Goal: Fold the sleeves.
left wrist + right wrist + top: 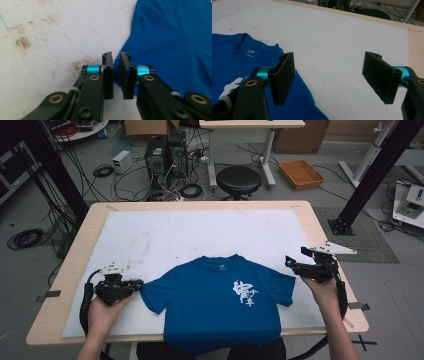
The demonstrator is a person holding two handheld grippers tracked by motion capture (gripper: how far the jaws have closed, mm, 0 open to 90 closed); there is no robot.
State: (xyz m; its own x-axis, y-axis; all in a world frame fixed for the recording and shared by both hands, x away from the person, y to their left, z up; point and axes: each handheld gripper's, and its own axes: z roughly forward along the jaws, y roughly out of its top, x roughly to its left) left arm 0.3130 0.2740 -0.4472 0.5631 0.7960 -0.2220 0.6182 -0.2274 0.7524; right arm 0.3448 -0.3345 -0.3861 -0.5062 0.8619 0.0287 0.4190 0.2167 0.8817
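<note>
Shirt: blue, white print on chest, flat on white sheet at the 6 o'clock edge of bench. Hem hangs over the bench edge, cut off by the frame. Collar points to 12 o'clock.

Left gripper: at 9 o'clock of shirt, tips at the sleeve end. In the left gripper view jaws nearly together, a thin gap between; whether sleeve cloth lies in the gap cannot be told. Hand holds it; forearm cut off below.

Right gripper: at 3 o'clock of shirt, just above the other sleeve. In the right gripper view jaws spread wide, nothing between.

Sheet: brown stains near the left gripper.

Beyond bench, 12 o'clock: stool, computer tower, cables, orange tray.
</note>
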